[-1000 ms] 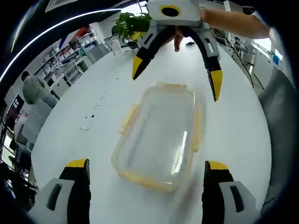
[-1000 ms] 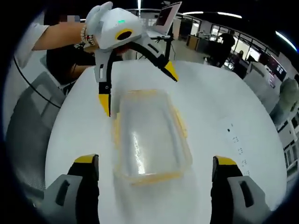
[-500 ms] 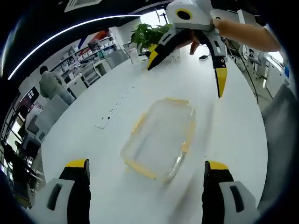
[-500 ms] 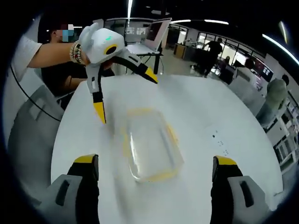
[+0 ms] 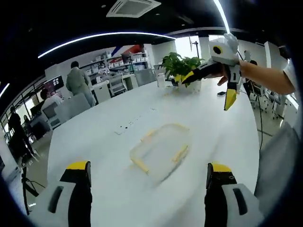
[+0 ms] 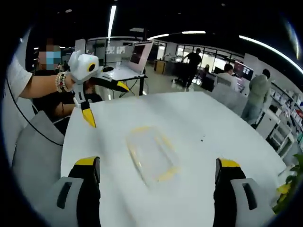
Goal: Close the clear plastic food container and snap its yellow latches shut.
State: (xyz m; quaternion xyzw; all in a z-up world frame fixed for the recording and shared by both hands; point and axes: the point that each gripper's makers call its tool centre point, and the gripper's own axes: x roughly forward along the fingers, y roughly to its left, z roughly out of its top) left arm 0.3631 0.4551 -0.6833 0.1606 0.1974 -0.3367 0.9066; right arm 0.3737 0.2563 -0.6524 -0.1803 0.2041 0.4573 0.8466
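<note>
A white desk [image 5: 118, 189] in an open office, with shelving and people standing at its far left and a potted plant [image 5: 179, 66] at the far edge. The clear container [image 5: 161, 150] lies mid-desk, lid on, its long axis angled toward the plant (yellow latches along the rim). The left hand-held gripper [image 6: 102, 101] and right hand-held gripper [image 5: 208, 87] both hang above the desk, jaws spread, holding nothing.
</note>
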